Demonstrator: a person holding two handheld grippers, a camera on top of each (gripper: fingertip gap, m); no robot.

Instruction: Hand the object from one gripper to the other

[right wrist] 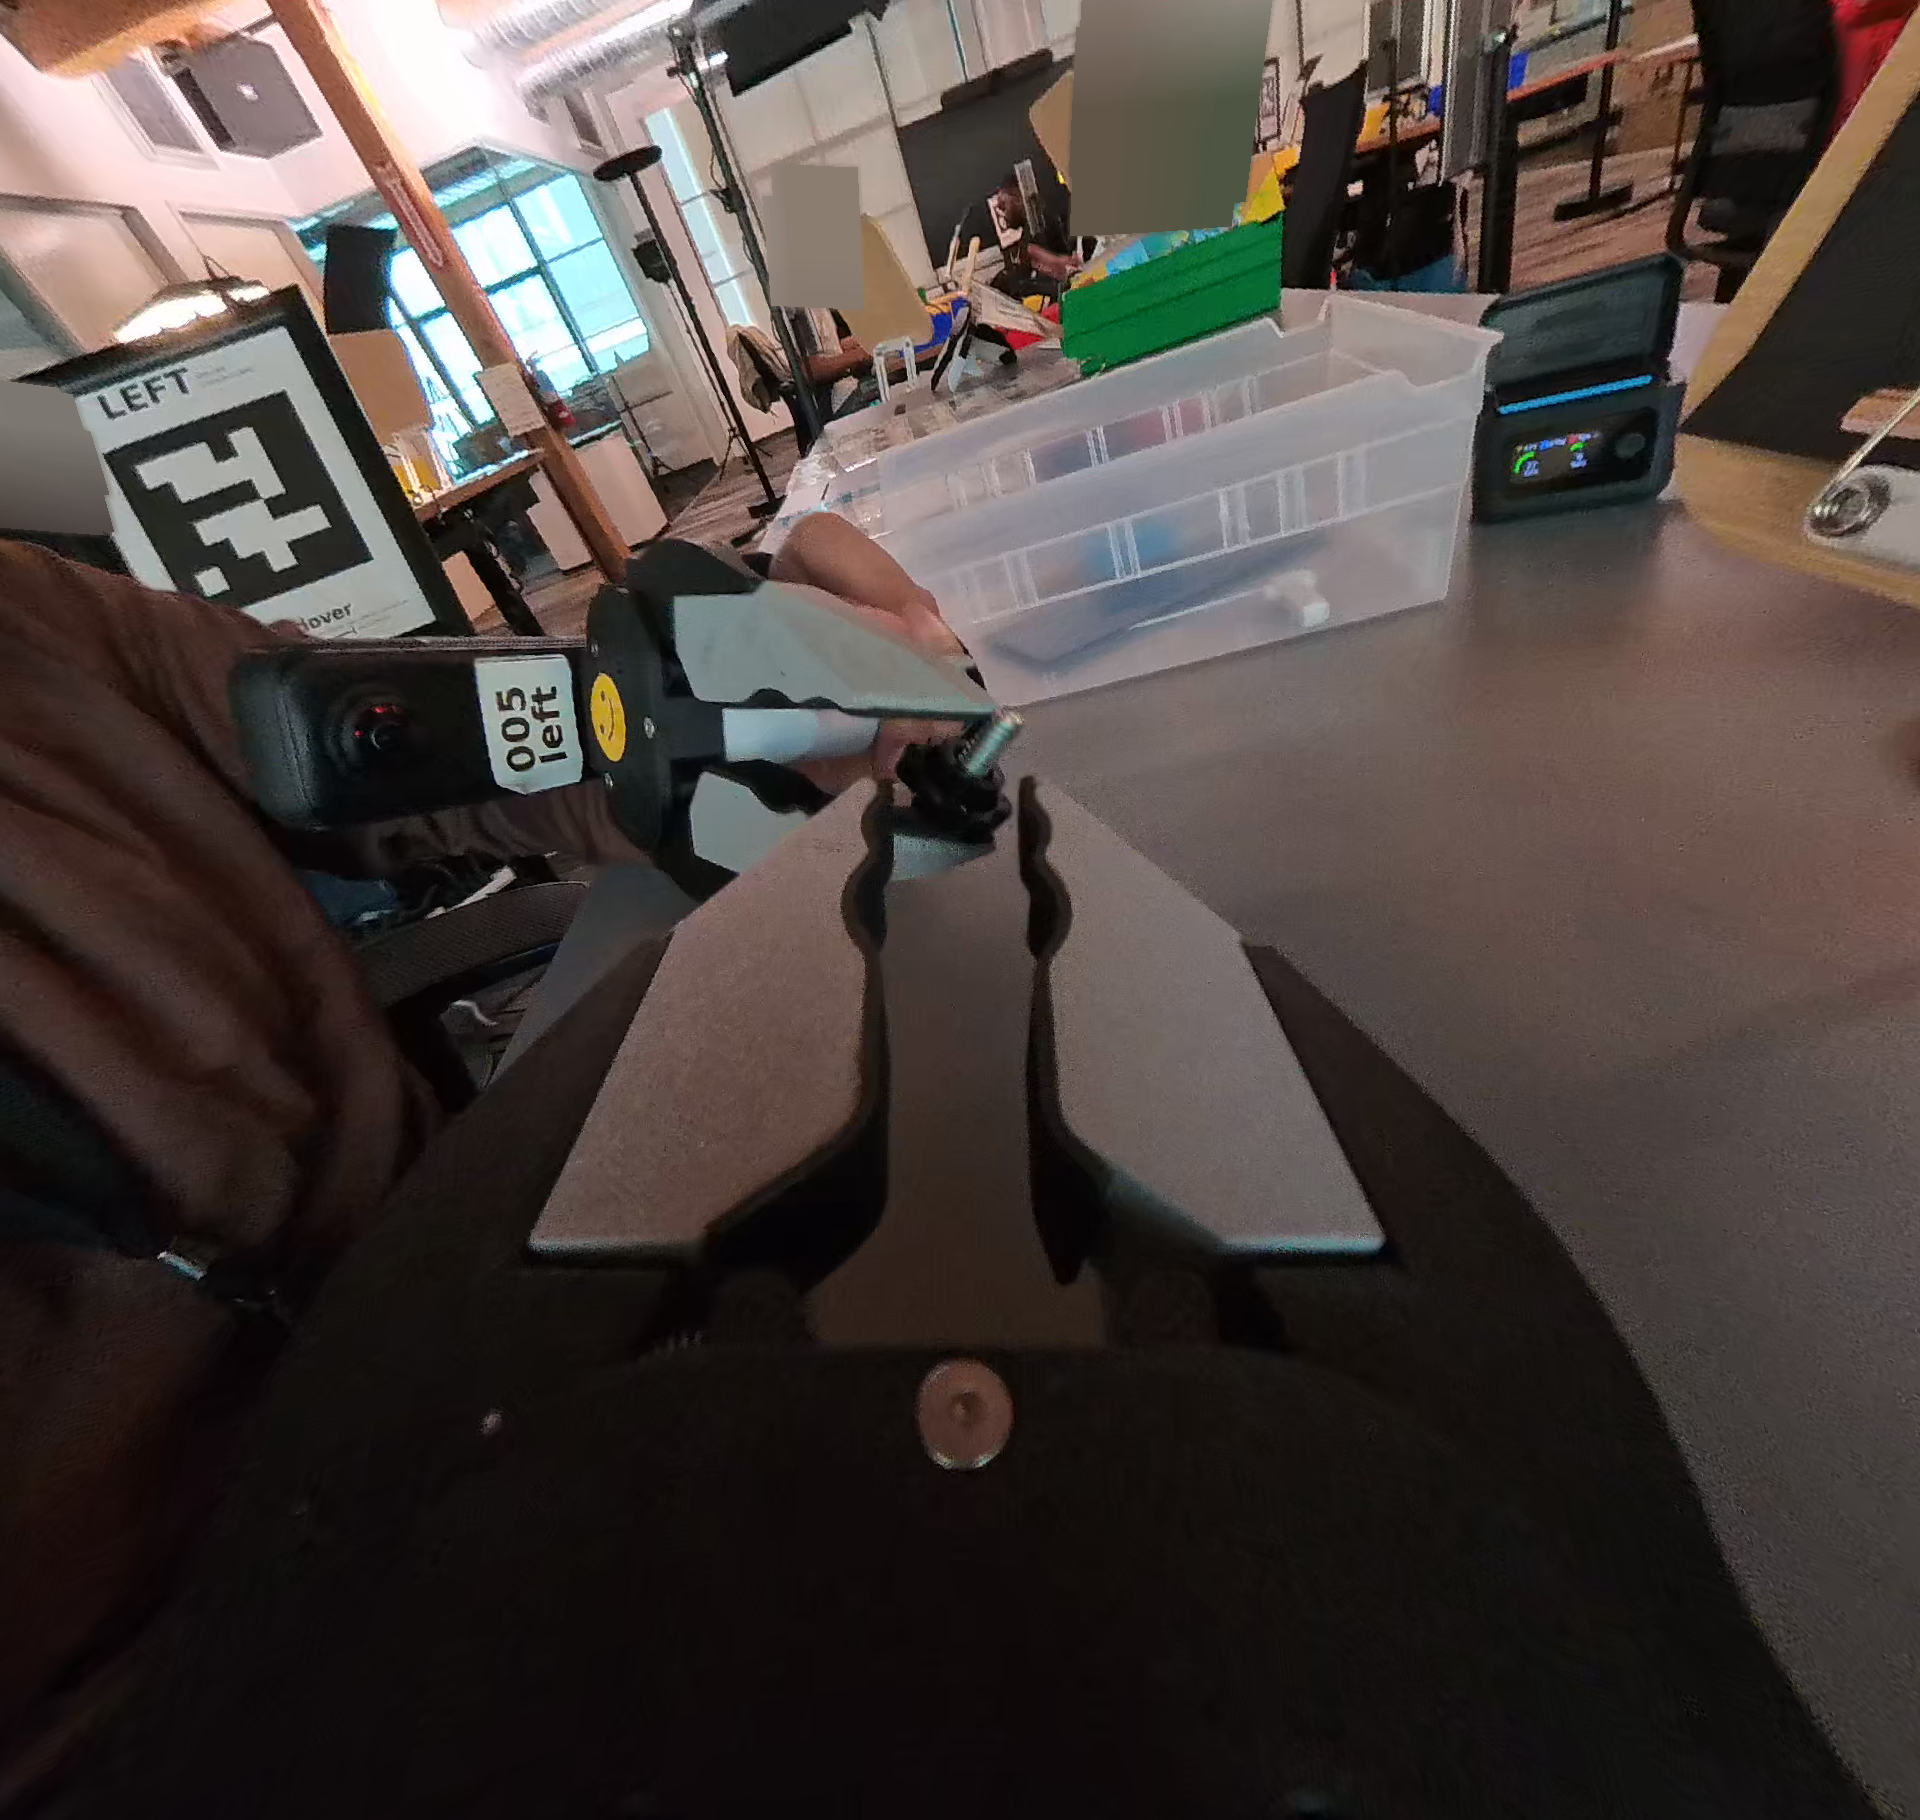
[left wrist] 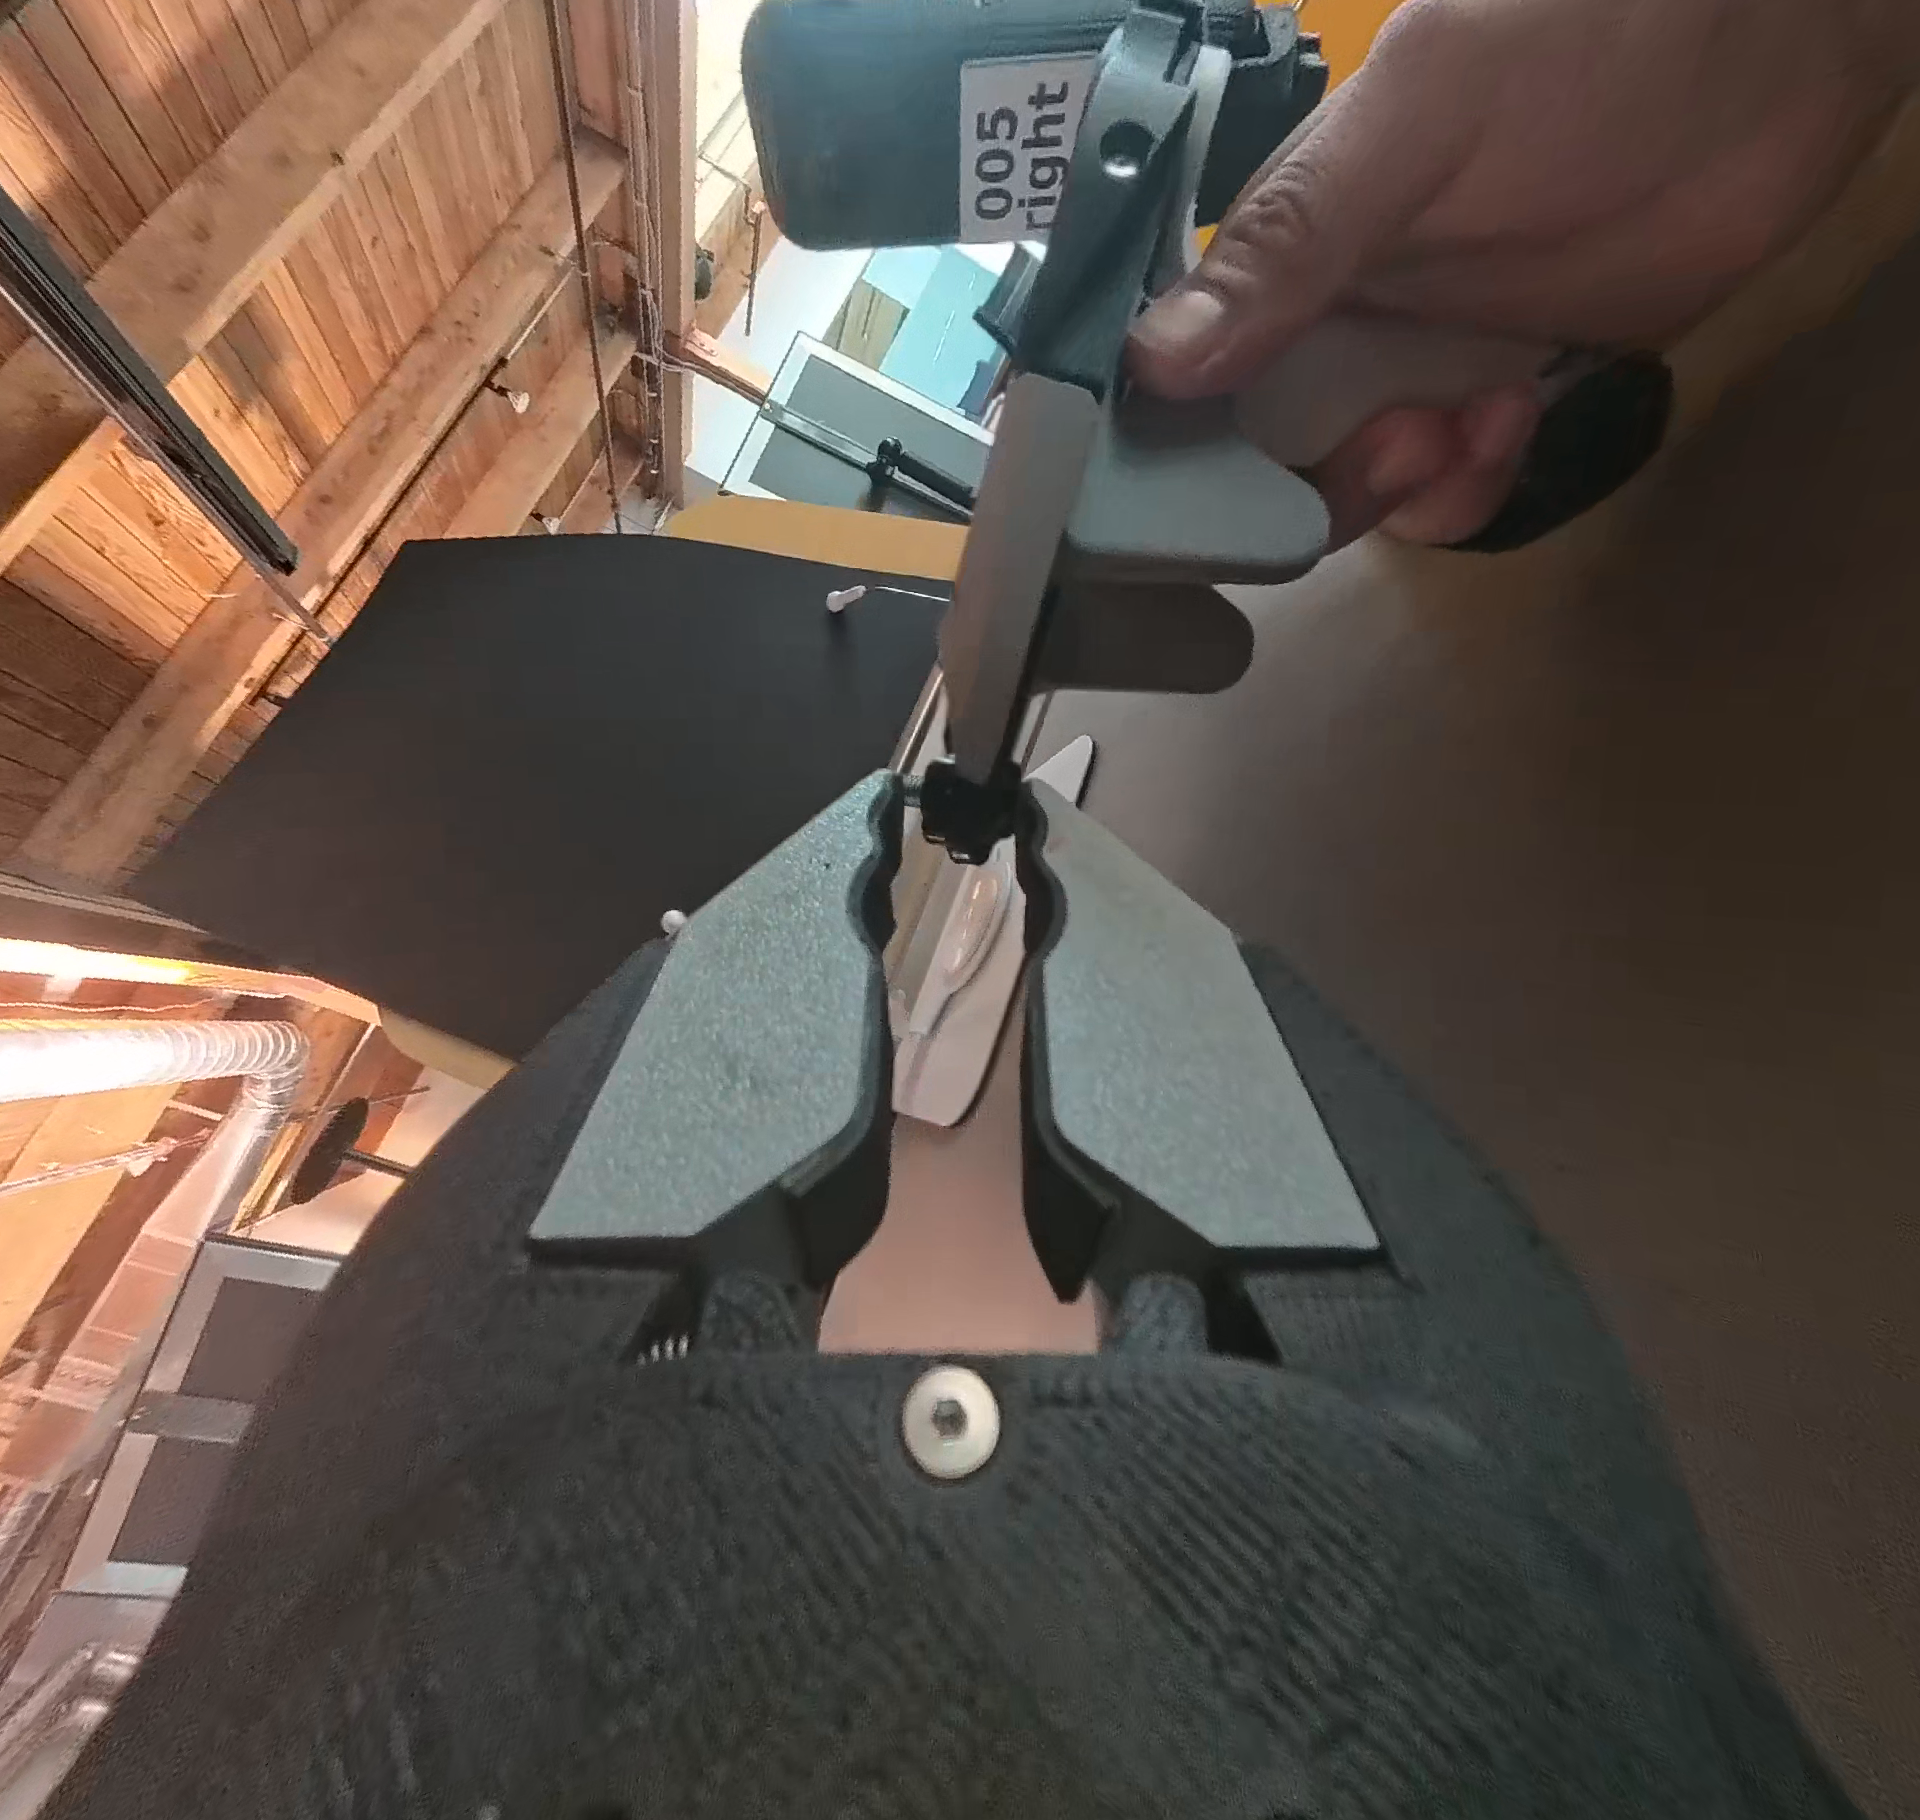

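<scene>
At the centre of both wrist views, a small black knob with a silver threaded stud (right wrist: pixel 961 773) sits where the two grippers meet. In the left wrist view the right gripper (left wrist: pixel 977 778) comes down from the upper right with its fingers pinched onto the knob (left wrist: pixel 961 814), which lies between the tips of the left gripper (left wrist: pixel 956 814); whether the left one is clamping it cannot be told. A clear plastic bin (right wrist: pixel 1195 482) stands well apart on the grey surface (right wrist: pixel 1507 887), whose right half lies open.
</scene>
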